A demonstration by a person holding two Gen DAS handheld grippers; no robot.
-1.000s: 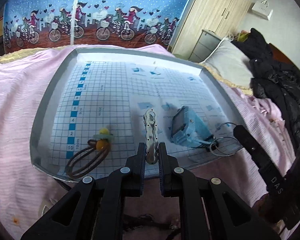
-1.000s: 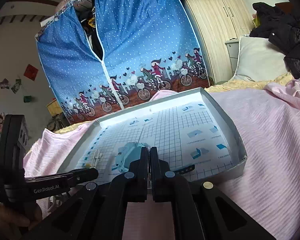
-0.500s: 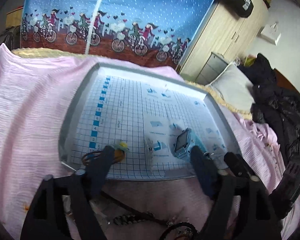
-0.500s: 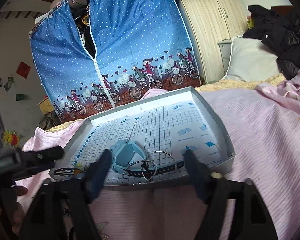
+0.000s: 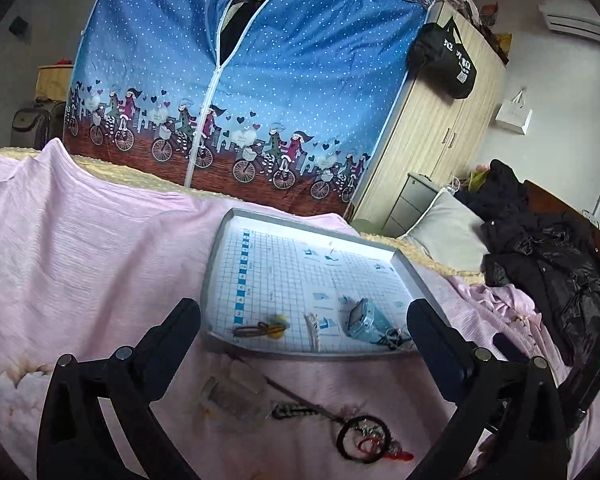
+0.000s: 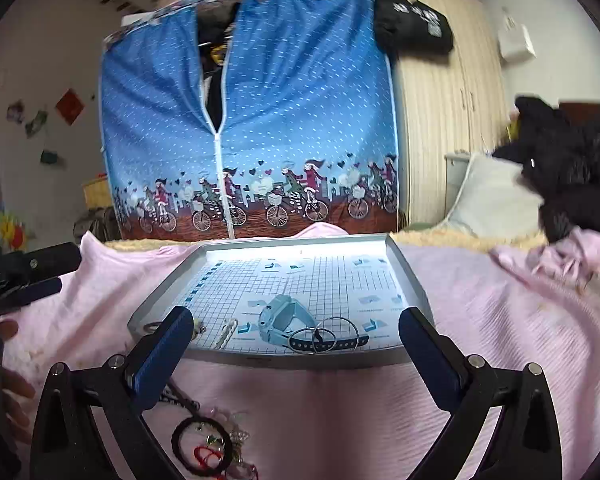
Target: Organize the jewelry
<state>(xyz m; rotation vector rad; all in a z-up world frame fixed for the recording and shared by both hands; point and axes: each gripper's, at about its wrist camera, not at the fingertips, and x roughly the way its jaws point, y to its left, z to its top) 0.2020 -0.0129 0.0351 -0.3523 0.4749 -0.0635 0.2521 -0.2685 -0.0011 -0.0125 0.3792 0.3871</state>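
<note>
We see both claws spread wide, holding nothing, hovering over the pink blanket on the bed, short of the tray. Left claw has its fingers parted with the tray's near edge between them in view; right claw likewise, its fingers apart on either side of the tray's near rim.

Inside the grey tray, on the grid-printed sheet, along the near edge from left to right: brown hair ties with a yellow-green bobble, a pale beaded bracelet lying straight, a light-blue kids' watch, then thin wire hoops lying across a dark perforated strap (strap and hoops overlap, touching).

Outside the tray, on the blanket nearer to us: a clear plastic bag, a dark braided chain, a black hair tie with red thread and small charms tangled in it (we cannot sort the charms out, too small).

In the right wrist view, the other gripper's body and part of a hand show at the left edge.

Behind: blue dotted fabric wardrobe with bicycle print, wooden cupboard, grey pillow, black jacket heaped on the bed.
</note>
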